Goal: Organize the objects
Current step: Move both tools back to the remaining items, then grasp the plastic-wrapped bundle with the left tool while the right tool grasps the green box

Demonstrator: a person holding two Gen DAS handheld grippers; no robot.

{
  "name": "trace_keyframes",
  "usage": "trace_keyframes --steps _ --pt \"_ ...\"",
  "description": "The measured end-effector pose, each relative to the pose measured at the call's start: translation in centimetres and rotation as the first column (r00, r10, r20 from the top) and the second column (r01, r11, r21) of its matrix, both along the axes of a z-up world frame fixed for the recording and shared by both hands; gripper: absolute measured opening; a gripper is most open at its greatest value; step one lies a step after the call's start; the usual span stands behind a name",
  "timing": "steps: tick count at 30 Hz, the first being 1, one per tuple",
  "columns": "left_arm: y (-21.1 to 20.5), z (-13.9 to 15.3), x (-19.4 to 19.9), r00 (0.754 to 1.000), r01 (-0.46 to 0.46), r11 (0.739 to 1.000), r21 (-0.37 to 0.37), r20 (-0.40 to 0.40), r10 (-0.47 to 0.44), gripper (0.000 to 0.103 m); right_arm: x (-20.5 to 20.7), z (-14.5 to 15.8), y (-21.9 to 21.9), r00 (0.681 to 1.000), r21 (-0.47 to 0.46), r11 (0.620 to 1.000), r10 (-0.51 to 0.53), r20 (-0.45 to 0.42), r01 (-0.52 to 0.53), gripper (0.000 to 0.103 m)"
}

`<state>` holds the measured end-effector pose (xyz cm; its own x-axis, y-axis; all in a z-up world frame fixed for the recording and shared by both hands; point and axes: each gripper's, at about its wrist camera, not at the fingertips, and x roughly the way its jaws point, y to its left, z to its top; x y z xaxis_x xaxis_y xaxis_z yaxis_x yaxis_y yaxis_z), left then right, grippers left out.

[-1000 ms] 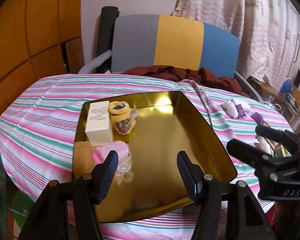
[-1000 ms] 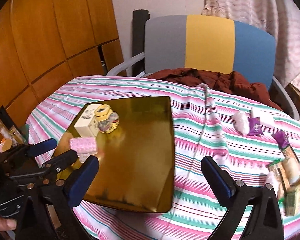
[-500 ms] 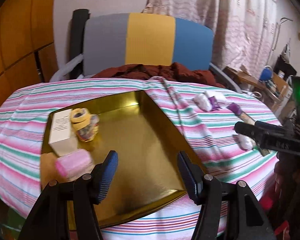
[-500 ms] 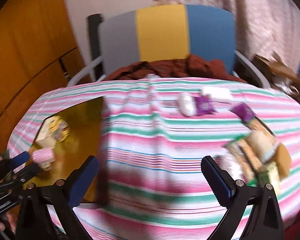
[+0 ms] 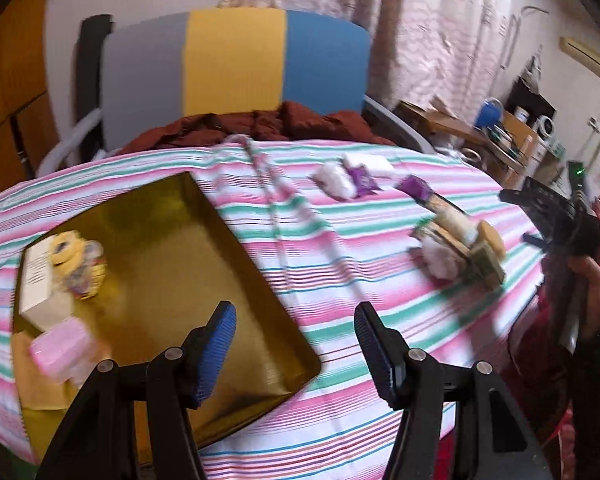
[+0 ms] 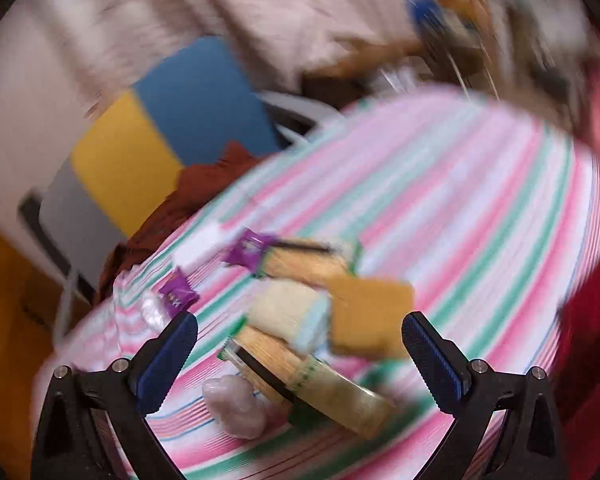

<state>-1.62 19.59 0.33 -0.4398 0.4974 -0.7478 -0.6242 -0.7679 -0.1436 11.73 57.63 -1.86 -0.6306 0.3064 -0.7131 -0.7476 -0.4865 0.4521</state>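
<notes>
A gold tray [image 5: 172,280] lies on the striped tablecloth at the left and holds a white box [image 5: 36,280], a yellow tape roll [image 5: 66,242] and a pink pack [image 5: 62,346]. My left gripper [image 5: 294,350] hovers open over the tray's near right corner. A heap of snack packets [image 6: 308,328] lies on the cloth; my right gripper [image 6: 300,356] hangs open above it, nothing between its fingers. The heap [image 5: 460,248] shows in the left wrist view too, with the right gripper [image 5: 556,216] at the far right. Purple wrappers [image 6: 248,252] and a white lump [image 6: 236,404] lie around the heap.
A grey, yellow and blue chair [image 5: 236,64] with a dark red cloth [image 5: 260,124] stands behind the table. White and purple packets [image 5: 348,178] lie mid-table. A cluttered desk [image 5: 512,136] is at the far right. A person's hand [image 5: 588,276] holds the right gripper.
Both grippers have swung right. The right wrist view has left the tray and now tilts over the snack heap, blurred by motion. The left gripper's view shifted off the tray's middle toward its right corner.
</notes>
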Motion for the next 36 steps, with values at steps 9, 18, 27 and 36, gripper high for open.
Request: trace_keyframes --steps 9,18,27,36 --pt "9.5 -2.4 0.3 0.980 0.186 0.983 -0.003 0.078 -0.185 0.062 1.3 -0.8 1.0 0.994 -0.120 0.993 -0.034 -0.102 0.022 0.103" --pt "18.5 -5.3 0.0 0.937 0.283 0.959 0.035 0.204 -0.284 0.058 1.8 -1.7 1.9 0.983 -0.197 0.980 -0.062 -0.172 0.027 0.103" --pt "23.7 -9.0 -1.3 0.923 0.293 0.956 -0.014 0.264 -0.279 0.052 1.5 -2.6 2.1 0.986 -0.243 0.970 -0.062 -0.154 0.023 0.103" --pt "22.8 -10.0 -1.5 0.927 0.334 0.942 0.002 0.180 -0.329 0.042 0.6 -4.7 2.5 0.997 -0.302 0.951 -0.075 -0.001 0.071 0.103"
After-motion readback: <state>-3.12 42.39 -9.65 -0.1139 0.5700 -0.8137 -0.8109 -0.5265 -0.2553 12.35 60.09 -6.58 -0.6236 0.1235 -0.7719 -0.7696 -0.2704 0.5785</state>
